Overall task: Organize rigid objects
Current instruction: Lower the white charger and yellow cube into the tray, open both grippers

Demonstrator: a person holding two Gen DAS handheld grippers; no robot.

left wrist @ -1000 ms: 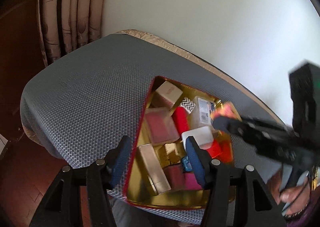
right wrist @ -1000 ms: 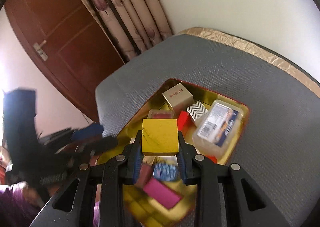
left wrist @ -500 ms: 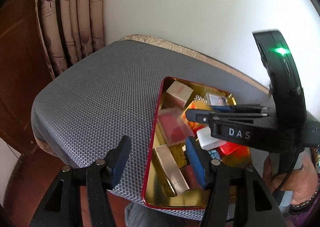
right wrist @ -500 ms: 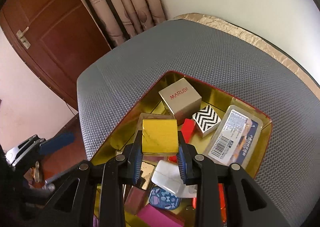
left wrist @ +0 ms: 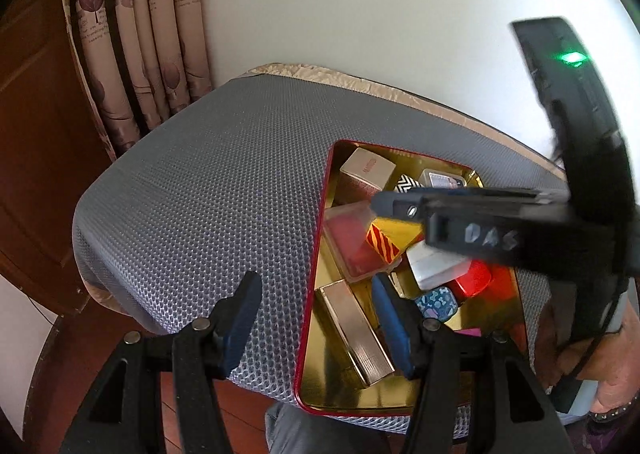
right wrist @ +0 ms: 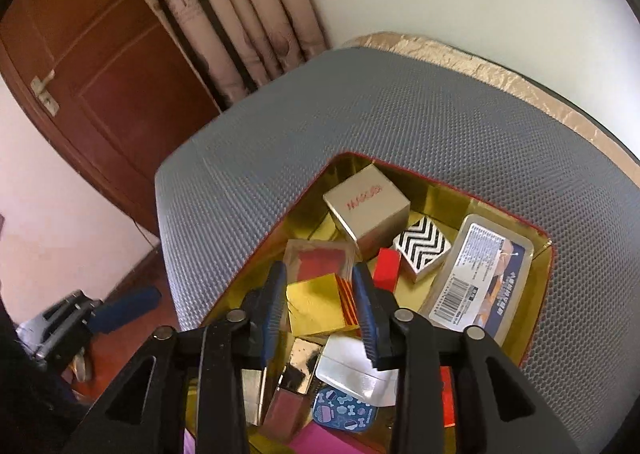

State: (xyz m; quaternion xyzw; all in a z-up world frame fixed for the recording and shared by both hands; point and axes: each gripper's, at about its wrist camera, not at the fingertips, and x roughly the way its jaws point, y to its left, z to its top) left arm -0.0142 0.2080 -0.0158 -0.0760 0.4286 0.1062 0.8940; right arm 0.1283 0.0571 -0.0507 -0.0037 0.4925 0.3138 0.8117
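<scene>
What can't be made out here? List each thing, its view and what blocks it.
- Left wrist view: clear labelled case, mostly behind the right gripper, whose jaws are opening with the yellow block between them.
- Right wrist view: pink box, cut by the bottom edge and that gripper's body.
- Right wrist view: red lettering on the beige box, blurred.

Grey mesh-covered surface (right wrist: 420, 125) bearing one red-rimmed gold tin (right wrist: 536, 318)

The honeycomb-textured grey cover has a crinkled gold edging (right wrist: 472, 67) along its far side by the white wall. The tin sits toward the near edge, directly on the cover, crowded with small boxes; the cover around it is bare.
</scene>
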